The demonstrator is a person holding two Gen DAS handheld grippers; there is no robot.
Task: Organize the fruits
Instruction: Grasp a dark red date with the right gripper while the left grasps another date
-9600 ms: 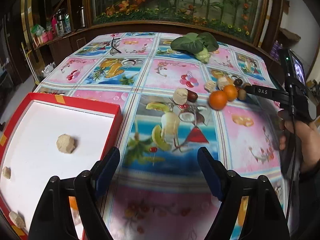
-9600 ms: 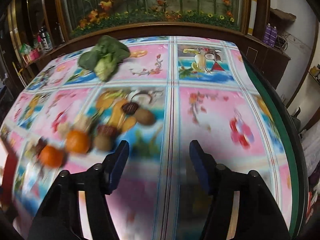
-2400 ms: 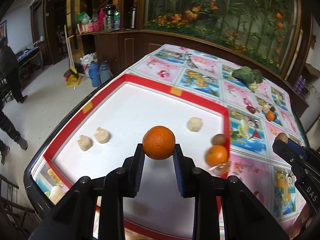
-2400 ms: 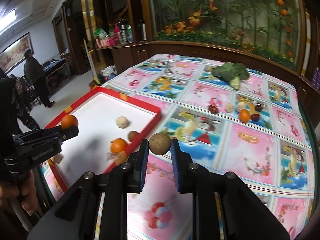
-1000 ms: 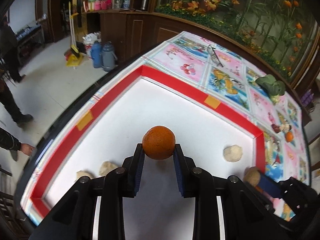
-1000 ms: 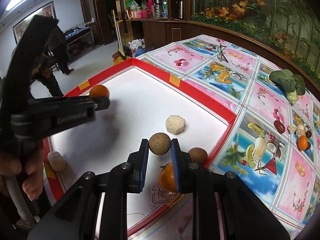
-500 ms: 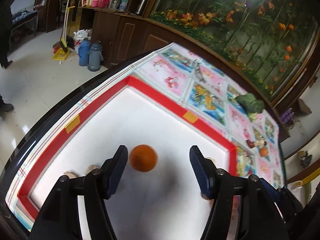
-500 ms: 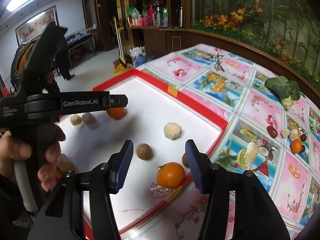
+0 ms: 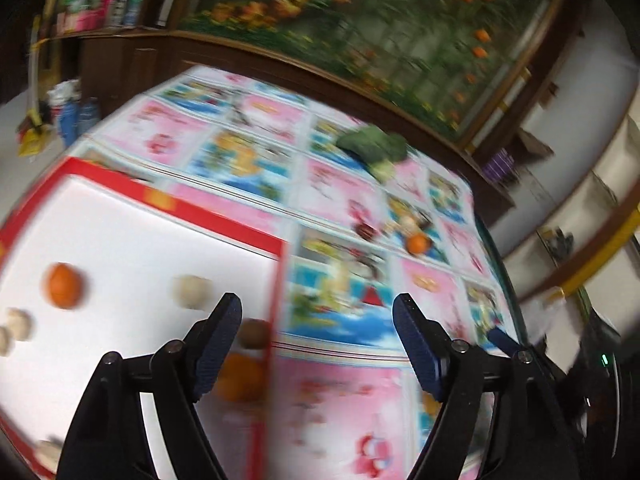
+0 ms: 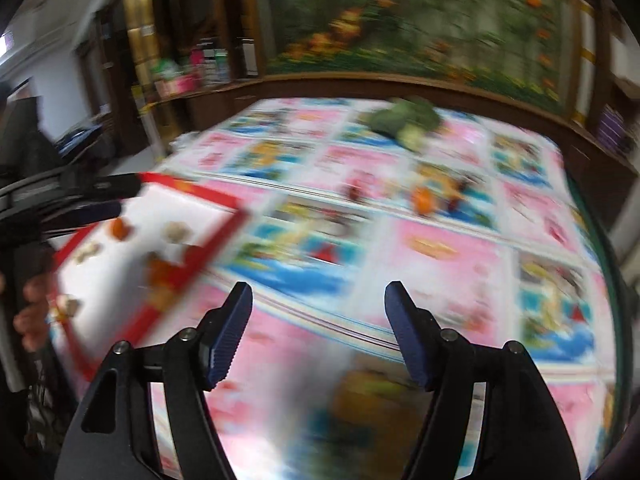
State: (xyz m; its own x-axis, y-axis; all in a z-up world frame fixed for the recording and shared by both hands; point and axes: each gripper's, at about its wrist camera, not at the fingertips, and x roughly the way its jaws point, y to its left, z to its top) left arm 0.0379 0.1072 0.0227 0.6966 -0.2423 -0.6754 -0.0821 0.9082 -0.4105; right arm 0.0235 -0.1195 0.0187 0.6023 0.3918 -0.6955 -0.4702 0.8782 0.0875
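Note:
Both views are motion-blurred. My left gripper [image 9: 318,320] is open and empty above the right edge of the red-rimmed white tray [image 9: 208,210]. In the tray lie an orange [image 9: 64,285], a pale lumpy fruit [image 9: 191,291], a brown round fruit [image 9: 254,333] and a second orange [image 9: 242,376]. My right gripper [image 10: 318,306] is open and empty over the patterned tablecloth, right of the tray [image 10: 192,192]. A loose orange [image 9: 417,243] with small dark fruits sits farther along the table; it also shows in the right wrist view [image 10: 423,200].
A green leafy vegetable [image 9: 372,148] lies at the table's far side, also in the right wrist view [image 10: 404,120]. Small pale pieces [image 9: 18,326] lie at the tray's left. A wooden counter and planter wall stand behind. The table edge [image 10: 600,240] curves at right.
Since a second ago both grippers opened and dropped the orange and the brown fruit in the tray. Both now swing right, away from the tray toward the table's middle.

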